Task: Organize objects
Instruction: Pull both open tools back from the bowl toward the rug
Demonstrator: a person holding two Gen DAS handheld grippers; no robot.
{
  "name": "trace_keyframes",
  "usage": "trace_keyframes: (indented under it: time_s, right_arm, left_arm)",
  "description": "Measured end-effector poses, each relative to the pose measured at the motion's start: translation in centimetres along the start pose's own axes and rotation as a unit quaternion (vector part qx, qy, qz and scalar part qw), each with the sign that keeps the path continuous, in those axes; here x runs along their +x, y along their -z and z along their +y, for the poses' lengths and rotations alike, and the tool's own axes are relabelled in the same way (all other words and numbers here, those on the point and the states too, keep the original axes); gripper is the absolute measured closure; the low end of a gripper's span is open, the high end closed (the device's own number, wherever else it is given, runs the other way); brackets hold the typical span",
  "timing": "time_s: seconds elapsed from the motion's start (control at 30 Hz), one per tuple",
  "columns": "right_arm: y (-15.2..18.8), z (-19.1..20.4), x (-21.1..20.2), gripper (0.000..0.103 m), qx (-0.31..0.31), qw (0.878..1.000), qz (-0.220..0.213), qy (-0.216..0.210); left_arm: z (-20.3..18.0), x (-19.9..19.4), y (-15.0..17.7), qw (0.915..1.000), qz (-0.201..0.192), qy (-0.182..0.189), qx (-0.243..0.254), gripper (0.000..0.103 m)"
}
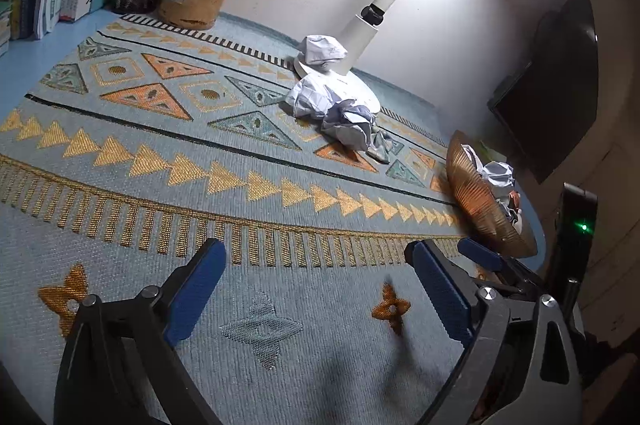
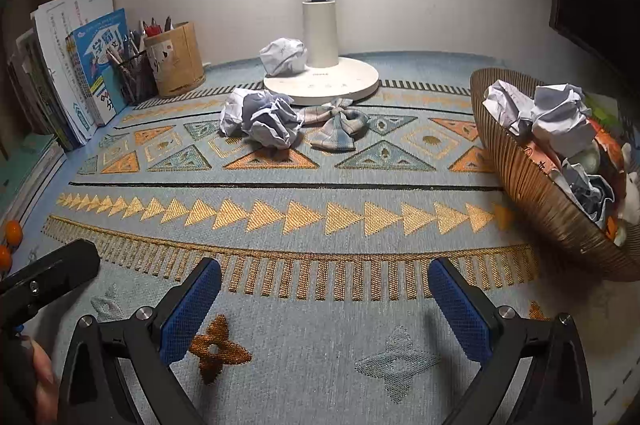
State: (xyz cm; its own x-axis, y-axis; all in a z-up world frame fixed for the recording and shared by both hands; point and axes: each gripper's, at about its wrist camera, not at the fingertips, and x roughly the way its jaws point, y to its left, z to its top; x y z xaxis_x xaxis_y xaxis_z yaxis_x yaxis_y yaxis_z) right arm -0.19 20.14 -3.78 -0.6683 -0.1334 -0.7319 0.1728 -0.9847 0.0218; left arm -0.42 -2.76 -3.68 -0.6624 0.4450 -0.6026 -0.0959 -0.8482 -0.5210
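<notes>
Our left gripper (image 1: 316, 289) is matte black plastic with two blue pads (image 1: 198, 289), ridged on the inner faces. We can spot round silver screws (image 1: 149, 292) at the finger joints, plus teardrop cutouts in the black arms at 5 and 7 o'clock. Same deal on our right gripper (image 2: 326, 309): black frame, blue mesh-textured pads (image 2: 460, 313), silver screws (image 2: 506, 313). At 3 o'clock in the left view there's a black box with a green LED (image 1: 584, 226). Bit of bare skin, a hand (image 2: 38, 381), shows at 8 o'clock in the right view.
</notes>
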Motion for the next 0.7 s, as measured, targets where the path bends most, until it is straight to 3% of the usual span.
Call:
trace_keyframes:
  time_s: [0.27,0.7]
  right_arm:
    - [0.18,0.43,0.33,0.000,-0.013,1.000,0.009,0.006]
    - [0.15,0.37,0.87,0.000,-0.011,1.000,0.024,0.000]
  left_arm:
    - [0.61,-0.24,-0.07,0.9998,-0.005,0.008,-0.019,0.008]
    - [0.30,-0.22,0.04,0.9999,-0.004,0.008,-0.008,0.008]
